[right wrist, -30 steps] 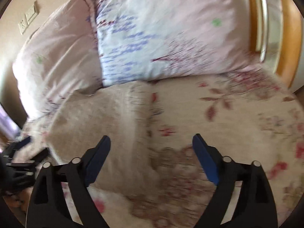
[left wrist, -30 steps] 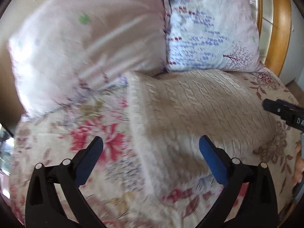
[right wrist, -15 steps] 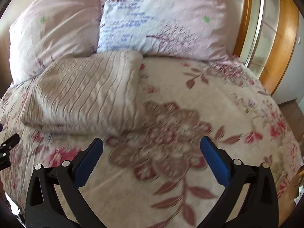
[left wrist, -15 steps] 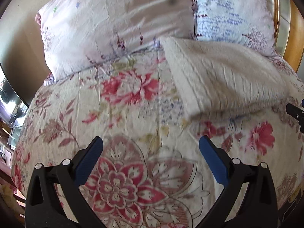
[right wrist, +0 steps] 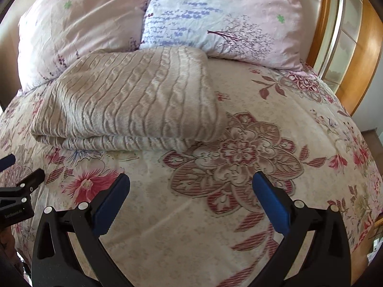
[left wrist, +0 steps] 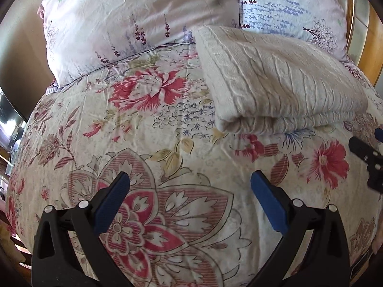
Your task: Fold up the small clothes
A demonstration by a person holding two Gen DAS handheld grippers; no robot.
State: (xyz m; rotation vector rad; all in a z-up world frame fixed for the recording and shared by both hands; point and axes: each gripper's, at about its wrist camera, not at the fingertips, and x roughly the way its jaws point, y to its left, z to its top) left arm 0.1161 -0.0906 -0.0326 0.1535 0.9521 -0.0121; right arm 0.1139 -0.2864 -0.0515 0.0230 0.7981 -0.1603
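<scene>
Left wrist view shows the left gripper point(left wrist: 190, 189) spread wide and empty above the floral bedspread point(left wrist: 134, 129); the right gripper point(right wrist: 191, 189) likewise gapes empty. Beyond lies the folded cable-knit sweater point(right wrist: 134, 95), squared against the pillows point(right wrist: 215, 12), apparently finished.

1. Folded beige cable-knit garment point(right wrist: 129, 100): plain, ribbed twists.
2. Cream floral bedspread point(left wrist: 148, 143): red, pink blossoms, striped maroon petals.
3. Pale pink pillow point(left wrist: 134, 12): purple sprigs.
4. Pink-and-white pillow point(right wrist: 215, 12): violet script, maroon tree.
5. Blue gripper pads point(right wrist: 270, 203), black frames.
</scene>
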